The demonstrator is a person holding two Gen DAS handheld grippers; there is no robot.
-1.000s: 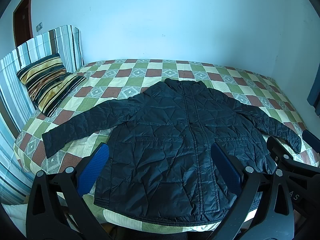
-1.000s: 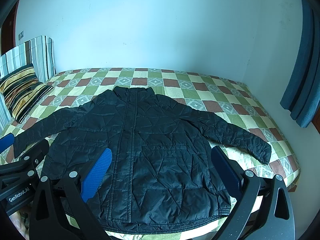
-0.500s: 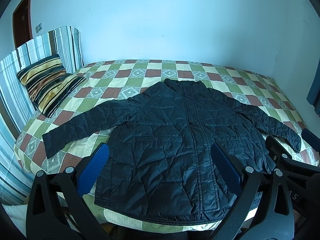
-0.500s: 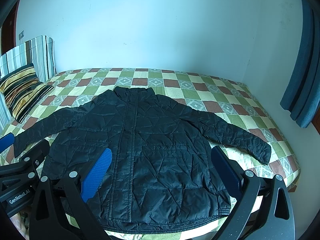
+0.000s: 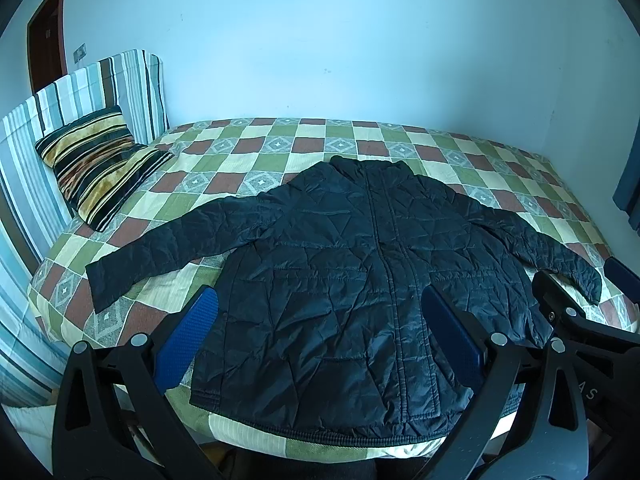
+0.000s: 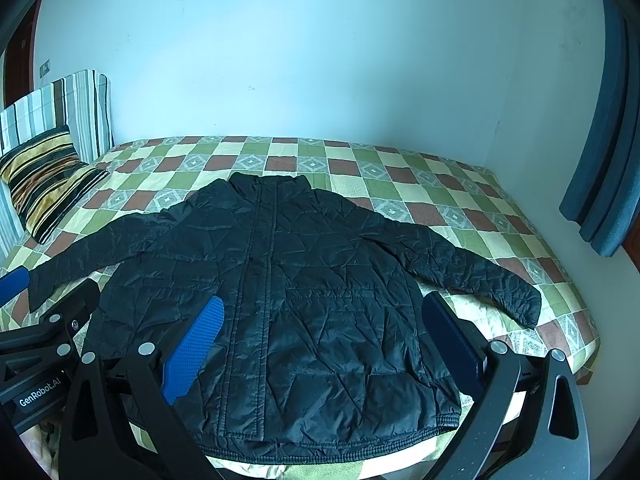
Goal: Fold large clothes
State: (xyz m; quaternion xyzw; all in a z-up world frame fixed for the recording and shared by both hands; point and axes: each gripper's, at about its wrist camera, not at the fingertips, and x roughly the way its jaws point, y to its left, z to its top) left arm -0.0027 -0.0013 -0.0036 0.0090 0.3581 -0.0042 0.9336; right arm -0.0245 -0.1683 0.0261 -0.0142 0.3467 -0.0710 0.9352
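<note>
Left hand-held gripper (image 5: 320, 334): fingers spread wide apart with nothing between the blue pads, held above the near hem of the jacket; its black frame also shows at the left edge of the right wrist view.
Headboard (image 5: 48, 120): striped cover, standing at the left end of the bed.
Pillow (image 5: 98, 164): dark with yellow and brown stripes, leaning against the headboard.
Bed (image 5: 248, 160): checked cover in green, brown and cream squares, filling the middle of both views.
Jacket (image 5: 360, 272): black, quilted, lying flat on the bed front side up (zip closed, collar toward the far wall), both sleeves stretched out to the sides, hem at the near edge of the bed.
Right hand-held gripper (image 6: 320, 334): fingers likewise wide apart and gripping nothing, held over the jacket's lower half.
Curtain (image 6: 596, 152): blue, hanging at the right beside the bed.
</note>
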